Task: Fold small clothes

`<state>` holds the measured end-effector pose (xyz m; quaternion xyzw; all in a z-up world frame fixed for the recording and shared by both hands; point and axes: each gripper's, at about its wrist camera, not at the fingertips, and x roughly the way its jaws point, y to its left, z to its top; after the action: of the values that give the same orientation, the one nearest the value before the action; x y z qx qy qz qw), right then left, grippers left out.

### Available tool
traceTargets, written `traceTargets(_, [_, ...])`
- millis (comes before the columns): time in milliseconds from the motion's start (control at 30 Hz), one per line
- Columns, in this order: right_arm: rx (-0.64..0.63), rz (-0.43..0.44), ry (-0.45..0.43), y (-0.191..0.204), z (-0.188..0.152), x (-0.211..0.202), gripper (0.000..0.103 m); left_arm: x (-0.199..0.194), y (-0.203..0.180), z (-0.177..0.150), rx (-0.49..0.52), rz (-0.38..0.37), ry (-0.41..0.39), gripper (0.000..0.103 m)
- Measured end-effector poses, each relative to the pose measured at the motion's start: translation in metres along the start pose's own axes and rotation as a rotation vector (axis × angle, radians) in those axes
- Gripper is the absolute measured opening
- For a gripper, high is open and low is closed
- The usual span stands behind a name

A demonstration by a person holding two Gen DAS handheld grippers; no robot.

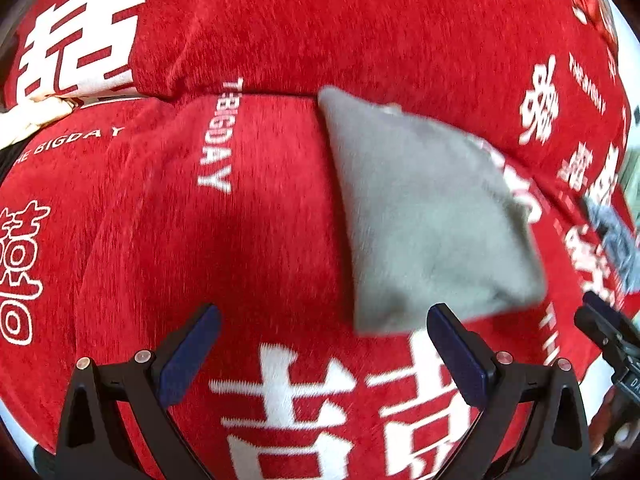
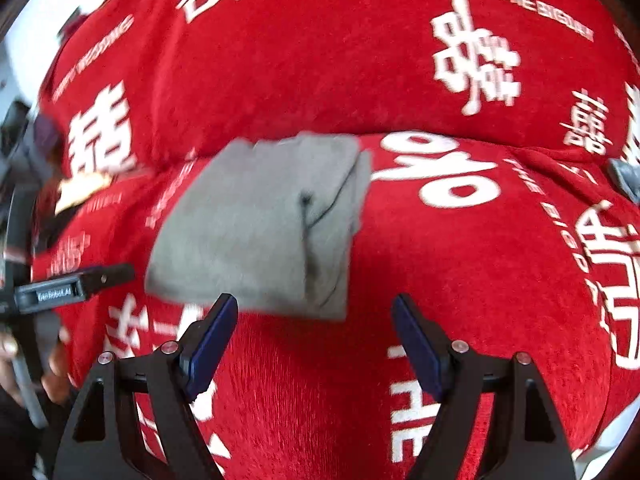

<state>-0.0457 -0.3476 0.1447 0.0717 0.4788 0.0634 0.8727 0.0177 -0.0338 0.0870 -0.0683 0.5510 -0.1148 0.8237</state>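
A small grey garment lies folded in a compact block on the red cover, right of centre in the left wrist view. It also shows in the right wrist view, left of centre, with folded layers and a dark seam visible. My left gripper is open and empty, just short of the garment's near edge. My right gripper is open and empty, at the garment's near edge. The right gripper also shows at the right edge of the left wrist view; the left gripper shows at the left of the right wrist view.
A red plush cover with white characters and "THE BIG DAY" lettering spreads over the seat and the back cushion. A white and tan item lies at the far left. A grey object sits at the right edge.
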Motion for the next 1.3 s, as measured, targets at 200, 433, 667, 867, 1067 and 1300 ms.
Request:
traceTargets(200, [-0.088,0.111,-0.025,0.046,0.051,0.024,0.083,0.001,0.006,0.033,-0.114,0.022,-0.031,0.103])
traceTargets(433, [-0.073,0.126,0.147,0.042,0.068,0.121,0.080,0.047,0.002,0.048,-0.134,0.082,0.062,0.103])
traceTargets(667, [-0.097,0.047,0.053,-0.013,0.066,0.071,0.082,0.047,0.012,0.057,-0.069,0.046,0.065,0.103])
traceTargets(867, [0.093,0.028,0.057,-0.091,0.078,0.059,0.084,0.040,0.032,0.087,-0.174,-0.066,0.065,0.103])
traceTargets(1067, [0.196,0.200,0.133,-0.091,0.088,0.102,0.084,0.085,-0.005,0.095,-0.129,-0.117,0.187,0.103])
traceTargets(1300, [0.247,0.302,0.258,-0.075,0.089,0.166,0.084,0.120,-0.028,0.095,-0.140,-0.147,0.252,0.103])
